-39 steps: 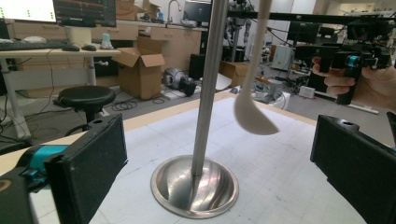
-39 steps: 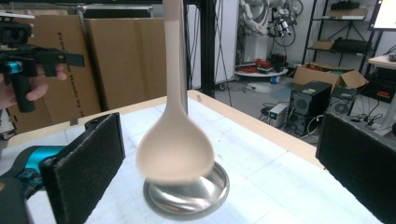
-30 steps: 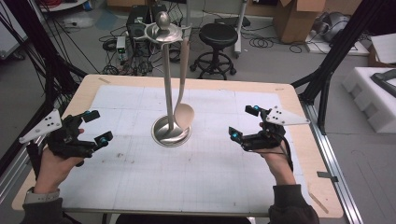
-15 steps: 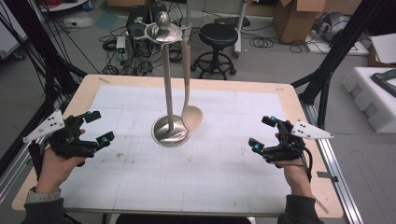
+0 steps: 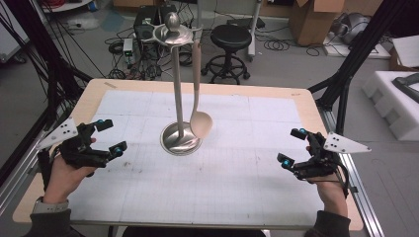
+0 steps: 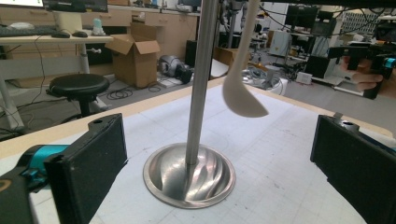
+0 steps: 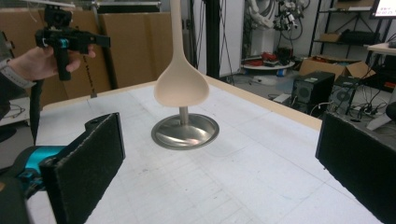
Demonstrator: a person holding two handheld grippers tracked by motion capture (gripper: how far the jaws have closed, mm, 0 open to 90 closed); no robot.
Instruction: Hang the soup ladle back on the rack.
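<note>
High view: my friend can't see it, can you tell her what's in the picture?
A ladle hangs from a metal stand in the middle of a table. A person holds the left gripper and right gripper, both open, on either side of it.

A robotics lab: cable tangles (image 5: 123, 47) on the floor, cardboard boxes (image 5: 316, 19), a computer tower (image 7: 312, 91), black rig struts (image 5: 360, 44).

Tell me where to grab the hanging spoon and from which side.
Grip the spoon on its straight handle just above the bowl, coming from the right gripper's side: the stand's pole blocks the left, and the rounded bowl would likely slip between flat fingers.
</note>
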